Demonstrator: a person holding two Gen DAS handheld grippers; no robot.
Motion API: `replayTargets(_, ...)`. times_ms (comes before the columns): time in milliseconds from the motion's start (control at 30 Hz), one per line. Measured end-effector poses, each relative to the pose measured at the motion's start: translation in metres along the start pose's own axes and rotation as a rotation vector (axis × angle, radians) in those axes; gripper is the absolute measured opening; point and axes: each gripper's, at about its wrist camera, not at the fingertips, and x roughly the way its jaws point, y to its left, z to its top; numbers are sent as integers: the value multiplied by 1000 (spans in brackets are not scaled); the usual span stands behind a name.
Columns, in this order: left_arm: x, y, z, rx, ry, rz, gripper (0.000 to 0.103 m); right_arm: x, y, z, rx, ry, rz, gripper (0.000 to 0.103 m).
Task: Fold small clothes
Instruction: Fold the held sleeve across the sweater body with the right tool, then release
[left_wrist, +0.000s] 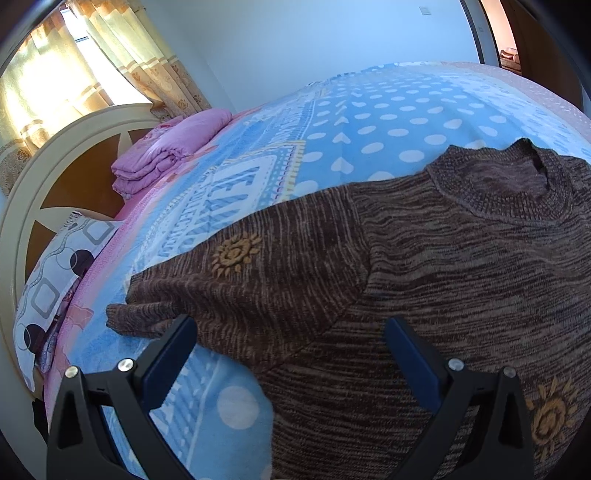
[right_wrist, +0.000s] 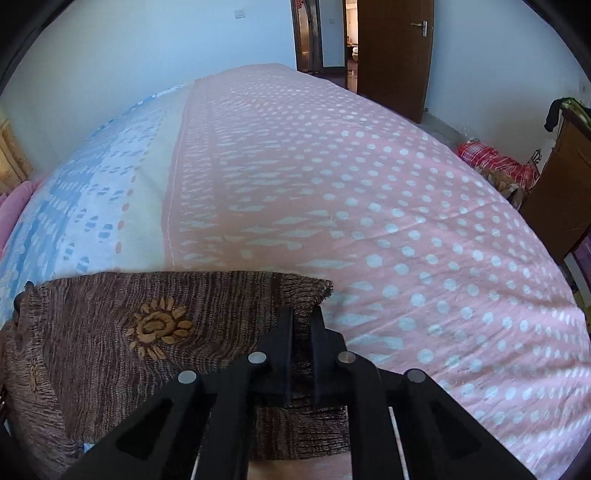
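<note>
A brown knit sweater (left_wrist: 424, 266) with yellow sun motifs lies flat on the bed, collar toward the far side. Its left sleeve (left_wrist: 221, 280) stretches out to the left, cuff on the blue blanket. My left gripper (left_wrist: 291, 328) is open, hovering just above the sleeve and body, holding nothing. In the right wrist view the sweater (right_wrist: 110, 332) lies at the lower left. My right gripper (right_wrist: 302, 317) is shut on a fold of the sweater's fabric near its right edge.
The bed is covered by a blue polka-dot blanket (left_wrist: 369, 122) and a pink dotted sheet (right_wrist: 369, 203). A folded purple quilt (left_wrist: 166, 147), a patterned pillow (left_wrist: 55, 280) and the headboard (left_wrist: 37, 177) are at the left. A wooden door (right_wrist: 395, 48) and a cabinet (right_wrist: 561, 192) stand beyond the bed.
</note>
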Motion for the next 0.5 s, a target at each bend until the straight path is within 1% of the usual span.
replayTargets(200,-4,9,-1,-36,-17,-20,103,-49,21,19,-7,-57,26,6)
replayTargets(367,-9,16,-2,-62,-31,-45,103,-83,54,27,-29,-51,63,6)
replayTargets(500,-10,18,-3,-78,-38,-69,103,-109,86,28,-53,-40,118,6)
